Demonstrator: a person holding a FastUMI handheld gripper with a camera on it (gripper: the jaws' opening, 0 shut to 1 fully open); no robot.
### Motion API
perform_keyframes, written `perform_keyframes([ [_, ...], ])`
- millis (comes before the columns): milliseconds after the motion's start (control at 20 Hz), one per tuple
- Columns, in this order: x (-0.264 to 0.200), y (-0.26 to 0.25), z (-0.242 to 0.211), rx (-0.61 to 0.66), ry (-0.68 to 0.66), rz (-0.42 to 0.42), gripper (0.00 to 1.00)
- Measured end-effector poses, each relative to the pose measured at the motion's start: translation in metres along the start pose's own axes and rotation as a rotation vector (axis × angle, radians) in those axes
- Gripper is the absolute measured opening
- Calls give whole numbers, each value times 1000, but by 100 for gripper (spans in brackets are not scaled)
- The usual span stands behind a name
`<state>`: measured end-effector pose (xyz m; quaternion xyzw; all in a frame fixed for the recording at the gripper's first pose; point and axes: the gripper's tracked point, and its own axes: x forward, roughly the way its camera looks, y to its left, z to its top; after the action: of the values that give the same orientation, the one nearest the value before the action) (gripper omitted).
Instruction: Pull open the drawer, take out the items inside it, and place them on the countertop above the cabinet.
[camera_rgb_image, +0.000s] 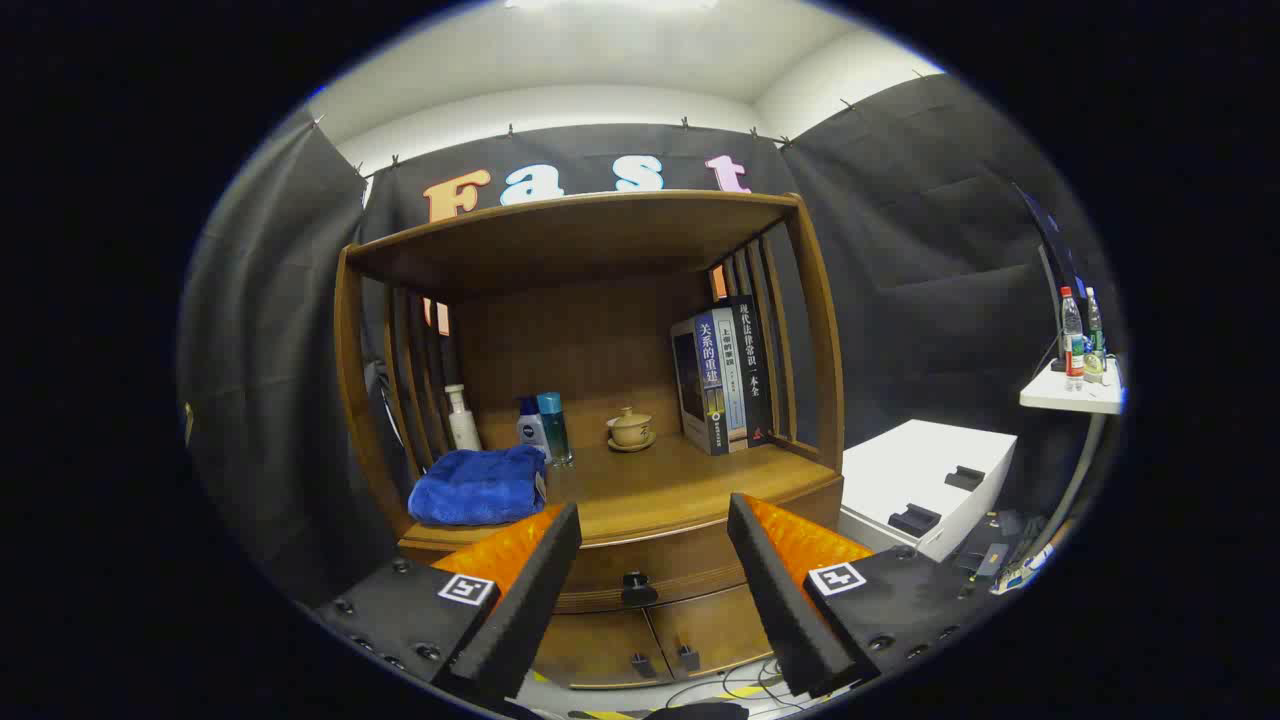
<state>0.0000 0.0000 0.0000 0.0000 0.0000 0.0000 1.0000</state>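
Note:
A wooden cabinet stands ahead of me with its countertop (660, 490) under an open shelf frame. Below the countertop the drawer (650, 565) is closed, and its dark round knob (638, 588) sits between and a little beyond my fingers. My gripper (655, 530) is open, its fingers spread wide on either side of the knob with nothing between them. The drawer's contents are hidden. Two small cupboard doors (650, 640) with dark handles lie under the drawer.
On the countertop rest a folded blue towel (478, 485) at the left, a white bottle (461, 417), two small bottles (543, 428), a lidded teacup on a saucer (630, 428) and upright books (722, 375). A white box (925, 480) stands right of the cabinet. Cables lie on the floor.

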Motion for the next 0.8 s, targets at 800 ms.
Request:
perform_keyframes([
  [800,-1,5,-10,-22,16,14,98],
])
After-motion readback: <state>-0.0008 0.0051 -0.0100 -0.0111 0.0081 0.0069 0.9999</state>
